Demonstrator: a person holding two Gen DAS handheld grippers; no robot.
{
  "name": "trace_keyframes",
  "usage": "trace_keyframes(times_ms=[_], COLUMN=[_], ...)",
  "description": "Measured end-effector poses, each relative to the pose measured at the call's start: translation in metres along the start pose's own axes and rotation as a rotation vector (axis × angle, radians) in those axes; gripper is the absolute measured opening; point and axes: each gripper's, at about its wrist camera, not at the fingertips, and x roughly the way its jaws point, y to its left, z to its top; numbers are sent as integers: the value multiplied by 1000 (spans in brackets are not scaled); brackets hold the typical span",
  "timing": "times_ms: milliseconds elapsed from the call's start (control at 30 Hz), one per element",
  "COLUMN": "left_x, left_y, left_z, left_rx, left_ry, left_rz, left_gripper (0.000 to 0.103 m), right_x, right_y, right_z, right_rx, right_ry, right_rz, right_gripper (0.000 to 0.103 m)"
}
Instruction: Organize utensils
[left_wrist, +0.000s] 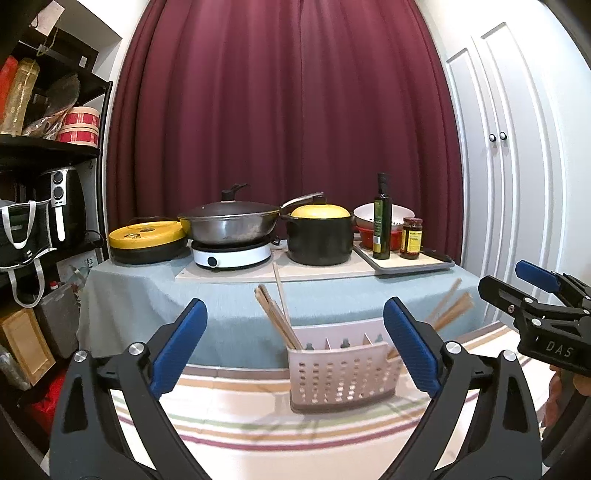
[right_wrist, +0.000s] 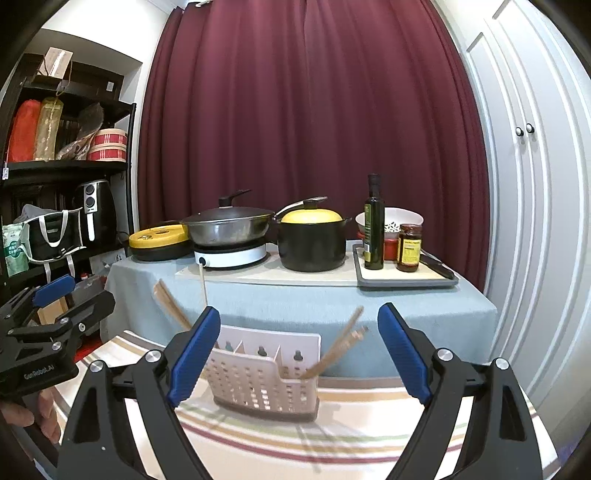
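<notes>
blue-padded fingers (left_wrist: 181, 343) of the left gripper (left_wrist: 295, 347) fill the bottom of its own view, spread wide and holding nothing. the right gripper (right_wrist: 299, 350) stands the same way in its view, fingers (right_wrist: 402, 347) far apart and empty. each gripper also shows at the edge of the other's picture, with part of a hand (right_wrist: 33, 413) under the left one.

between and just beyond both pairs of fingers sits the pink perforated holder (left_wrist: 343, 373), standing upright on a striped cloth (left_wrist: 236, 424). it is split by dividers into compartments. a bunch of wooden chopsticks (left_wrist: 277, 317) leans out of the holder's left end, and a second bunch (left_wrist: 450, 310) leans out of its right end; one thin pale stick (left_wrist: 280, 291) rises nearly upright beside the left bunch.

behind the holder is a table under a grey-blue cloth (left_wrist: 147, 295). on it, from left to right behind the holder: a yellow-lidded flat pan (left_wrist: 147, 236), a lidded wok (left_wrist: 229, 221) on a white hob (left_wrist: 231, 254), a black pot with a yellow lid (left_wrist: 319, 232), and a tray (left_wrist: 413, 266) carrying a dark bottle (left_wrist: 381, 218), a jar (left_wrist: 411, 236) and stacked bowls (left_wrist: 369, 218).

a dark red curtain (left_wrist: 284, 103) hangs behind the table, black shelves (left_wrist: 48, 151) stand to the holder's left, white cupboard doors (left_wrist: 506, 147) to its right.
</notes>
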Motion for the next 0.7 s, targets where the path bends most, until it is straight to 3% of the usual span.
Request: trace_keyframes(times_ms=[700], left_x=[-96], left_y=[-7], left_z=[-2], left_rx=[-23], left_ry=[-23], left_rz=[4], left_gripper=[98], right_x=[-93], right_y=[0], right_z=[-3], right_rx=[-7], right_ry=[-43], right_rz=[-23], right_gripper=[86])
